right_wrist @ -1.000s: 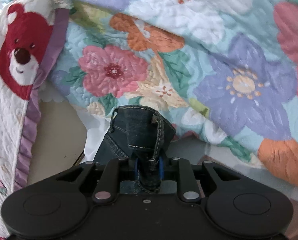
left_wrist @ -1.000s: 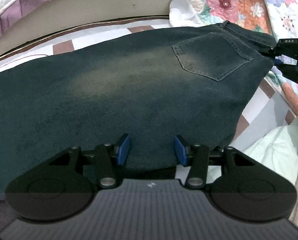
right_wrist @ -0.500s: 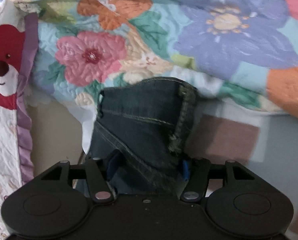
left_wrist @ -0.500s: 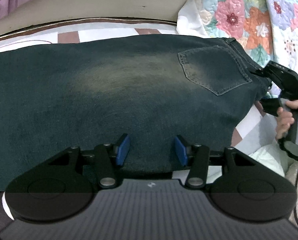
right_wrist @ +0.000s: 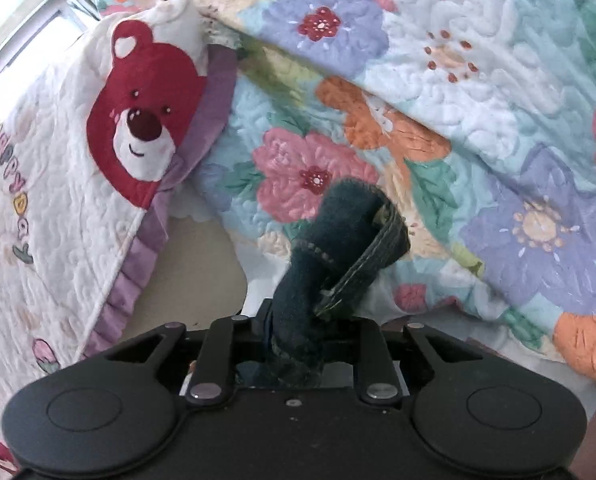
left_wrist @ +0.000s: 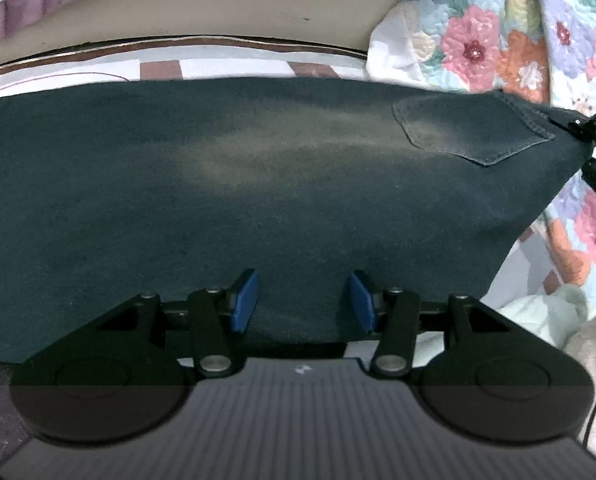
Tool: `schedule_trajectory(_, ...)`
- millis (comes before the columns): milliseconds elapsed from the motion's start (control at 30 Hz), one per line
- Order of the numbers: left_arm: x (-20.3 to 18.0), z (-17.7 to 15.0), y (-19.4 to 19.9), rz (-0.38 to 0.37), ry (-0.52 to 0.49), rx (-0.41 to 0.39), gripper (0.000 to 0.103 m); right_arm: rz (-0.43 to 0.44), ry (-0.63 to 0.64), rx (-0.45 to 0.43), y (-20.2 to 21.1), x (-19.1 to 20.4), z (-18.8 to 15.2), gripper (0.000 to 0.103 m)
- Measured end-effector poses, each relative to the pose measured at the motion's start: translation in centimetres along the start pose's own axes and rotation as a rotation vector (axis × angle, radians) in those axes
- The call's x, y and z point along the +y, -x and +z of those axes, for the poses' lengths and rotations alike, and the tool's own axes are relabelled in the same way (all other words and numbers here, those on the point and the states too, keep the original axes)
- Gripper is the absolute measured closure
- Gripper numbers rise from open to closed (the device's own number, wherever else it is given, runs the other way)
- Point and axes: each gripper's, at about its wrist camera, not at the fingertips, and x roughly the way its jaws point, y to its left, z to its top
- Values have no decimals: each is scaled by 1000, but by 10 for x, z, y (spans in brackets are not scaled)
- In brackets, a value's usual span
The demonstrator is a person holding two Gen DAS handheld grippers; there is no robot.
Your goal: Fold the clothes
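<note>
Left tongs [left_wrist: 304, 300] gape over spread dark jeans [left_wrist: 257, 200].

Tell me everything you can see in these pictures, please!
Dark blue denim jeans: one, spread flat on the bed, back pocket toward the right; waistband end bunched up in the right wrist view.
Checked white-and-brown bed sheet: one, under the jeans.
Pastel floral quilted blanket: one, pink, purple and orange flowers, heaped beyond the jeans' waistband.
White quilted pillow with red bear and purple frill: one, left of the blanket.
Pale green cloth: one, by the jeans' lower right edge.
Left hand-held gripper: black, blue pads, open over the jeans' near edge.
Right hand-held gripper: black, shut on the waistband.
</note>
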Motion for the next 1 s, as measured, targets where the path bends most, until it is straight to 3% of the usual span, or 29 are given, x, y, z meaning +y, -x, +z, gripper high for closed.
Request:
schedule_trajectory(167,-6,3,9,-62,16,-16,53,19,152,-8,15,28,25,85)
schedule_trajectory(300,-24,4,13,-122,-19,7,52,-29,166,-53,33,32,44,85)
schedule_trajectory(500,-48,-5,14,-51,-185,29,45,-124,284,-52,65,14,90,85)
schedule_trajectory(567,-41,-7,9,-29,-165,50,45,-158,357,-95,82,13,106,85)
schedule_trajectory(667,-20,-11,2,72,-115,99,45,-197,500,-116,102,23,126,85)
schedule_trajectory(733,-1,-13,2,100,-52,118,45,-194,519,-121,111,24,135,85)
schedule_trajectory(800,10,-14,7,70,8,104,45,-174,556,-107,107,37,125,85)
schedule_trajectory(1000,8,-23,14,140,-62,113,45,-112,665,-64,95,74,93,85)
